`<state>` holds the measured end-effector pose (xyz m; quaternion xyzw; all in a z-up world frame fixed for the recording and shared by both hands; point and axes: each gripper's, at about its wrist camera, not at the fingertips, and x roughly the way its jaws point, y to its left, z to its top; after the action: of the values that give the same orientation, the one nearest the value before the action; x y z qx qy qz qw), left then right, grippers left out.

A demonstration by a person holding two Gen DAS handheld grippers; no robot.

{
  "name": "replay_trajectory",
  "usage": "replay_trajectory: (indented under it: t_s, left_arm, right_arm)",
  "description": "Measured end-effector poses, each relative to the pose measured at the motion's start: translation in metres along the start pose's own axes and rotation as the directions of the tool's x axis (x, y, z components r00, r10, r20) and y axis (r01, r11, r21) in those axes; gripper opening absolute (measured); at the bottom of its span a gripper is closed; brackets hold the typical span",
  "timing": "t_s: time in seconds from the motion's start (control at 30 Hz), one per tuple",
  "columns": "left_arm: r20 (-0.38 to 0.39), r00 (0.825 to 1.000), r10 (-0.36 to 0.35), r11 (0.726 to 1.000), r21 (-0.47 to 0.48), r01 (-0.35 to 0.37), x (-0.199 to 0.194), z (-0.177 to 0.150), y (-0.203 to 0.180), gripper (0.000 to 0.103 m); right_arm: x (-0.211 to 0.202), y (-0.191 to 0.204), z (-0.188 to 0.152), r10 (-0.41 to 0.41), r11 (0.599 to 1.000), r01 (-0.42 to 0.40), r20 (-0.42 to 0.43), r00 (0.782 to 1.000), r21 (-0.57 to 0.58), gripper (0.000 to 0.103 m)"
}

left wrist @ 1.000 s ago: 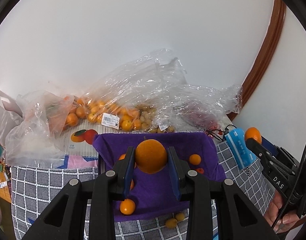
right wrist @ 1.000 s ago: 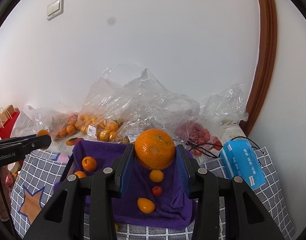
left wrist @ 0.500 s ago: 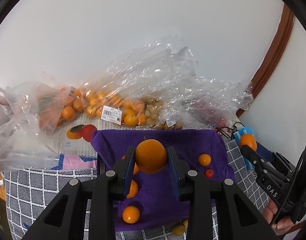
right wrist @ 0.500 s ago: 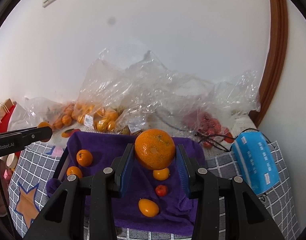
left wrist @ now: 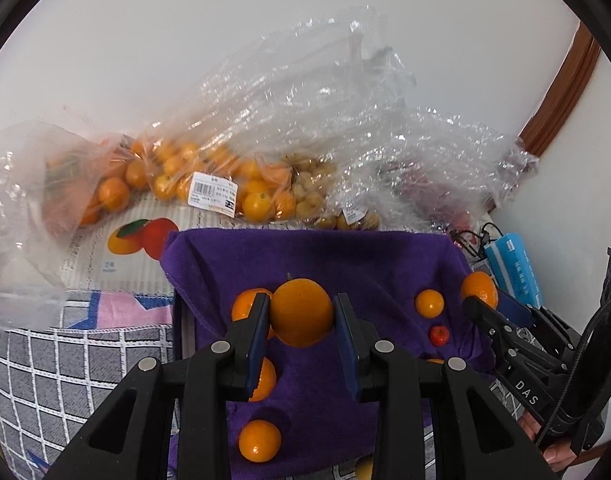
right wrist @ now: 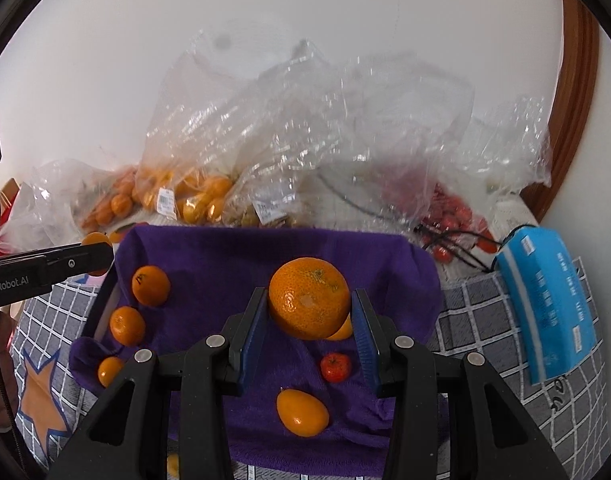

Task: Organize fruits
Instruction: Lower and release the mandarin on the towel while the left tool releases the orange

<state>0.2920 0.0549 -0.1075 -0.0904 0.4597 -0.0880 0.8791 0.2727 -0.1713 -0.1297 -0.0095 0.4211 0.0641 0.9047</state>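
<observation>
My left gripper (left wrist: 301, 312) is shut on a smooth orange (left wrist: 301, 312) and holds it above the purple cloth (left wrist: 345, 260). My right gripper (right wrist: 309, 300) is shut on a larger dimpled orange (right wrist: 309, 298) above the same purple cloth (right wrist: 225, 256). On the cloth lie several small oranges (right wrist: 150, 285), a small red fruit (right wrist: 335, 367) and an oval yellow-orange fruit (right wrist: 302, 412). The right gripper's tip with its orange (left wrist: 479, 290) shows at the right of the left wrist view. The left gripper's tip (right wrist: 85, 258) shows at the left of the right wrist view.
Clear plastic bags of oranges (left wrist: 209, 184), pale small fruit (left wrist: 313, 196) and red fruit (right wrist: 449, 216) lie behind the cloth against the wall. A blue packet (right wrist: 545, 304) lies at the right on the grey checked cover (right wrist: 485, 320). Black cables (right wrist: 457, 244) lie beside it.
Both grippers have moved forward and lower toward the purple cloth, each still holding its orange. The cloth and bags look nearer.
</observation>
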Motion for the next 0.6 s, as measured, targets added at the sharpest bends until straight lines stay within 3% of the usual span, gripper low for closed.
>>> replay_trajectory:
  t_s: [0.6]
  left_arm:
    - [-0.102,0.995,-0.012,0.999,0.045,0.017,0.041,-0.008,-0.019,0.03]
  right_arm:
    - [0.042,-0.004,-0.019,0.017,1.0,-0.018,-0.078,0.997,-0.007,0.042]
